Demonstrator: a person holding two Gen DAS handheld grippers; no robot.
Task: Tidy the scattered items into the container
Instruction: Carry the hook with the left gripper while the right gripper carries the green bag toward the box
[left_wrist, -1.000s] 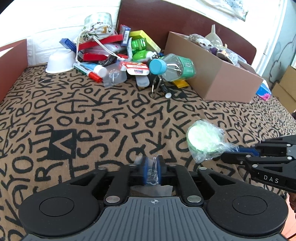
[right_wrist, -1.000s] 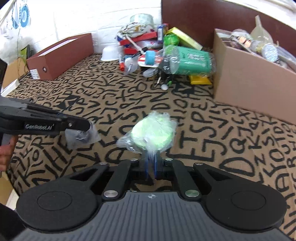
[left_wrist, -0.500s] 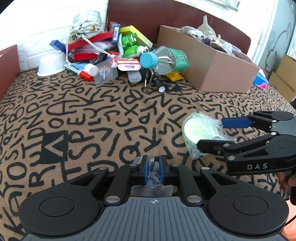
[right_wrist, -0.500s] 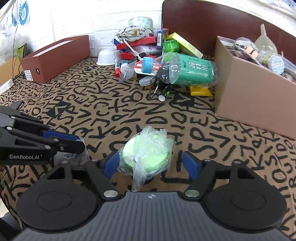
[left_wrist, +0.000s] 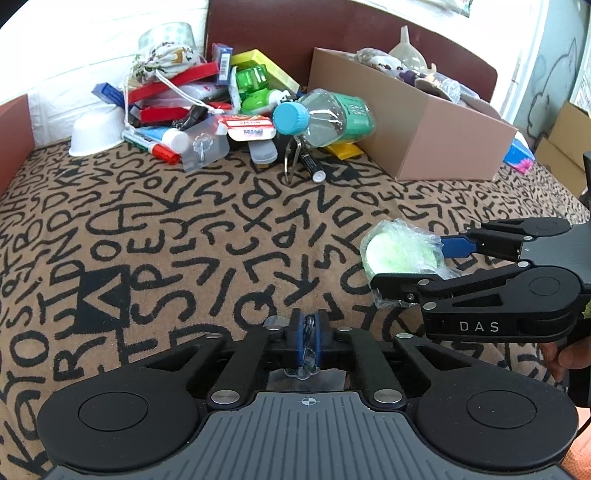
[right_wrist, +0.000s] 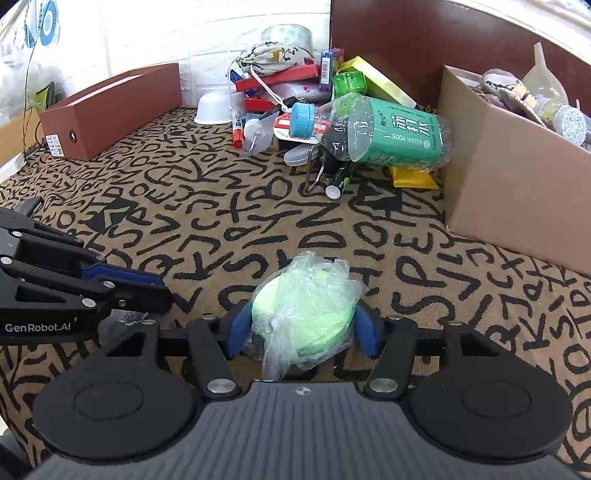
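Observation:
A green disc wrapped in clear plastic (right_wrist: 301, 314) lies on the patterned cloth between the blue pads of my right gripper (right_wrist: 300, 326), whose jaws stand on either side of it and press its edges. It also shows in the left wrist view (left_wrist: 400, 251). My left gripper (left_wrist: 307, 334) is shut on a small clear plastic packet with a metal hook (left_wrist: 307, 347), held low over the cloth. The open cardboard box (right_wrist: 509, 162) stands at the right, holding several items. A pile of scattered items (left_wrist: 207, 107) lies at the back, with a green soda water bottle (right_wrist: 376, 129).
A brown box (right_wrist: 110, 107) stands at the back left. A white bowl (left_wrist: 96, 133), a battery (right_wrist: 340, 182), a marker (left_wrist: 155, 146) and a metal clip (left_wrist: 290, 166) lie at the edge of the pile. A dark headboard runs behind.
My right gripper opened from pinching the plastic wrap, moved forward and closed its pads around the green disc. My left gripper stayed shut on the packet.

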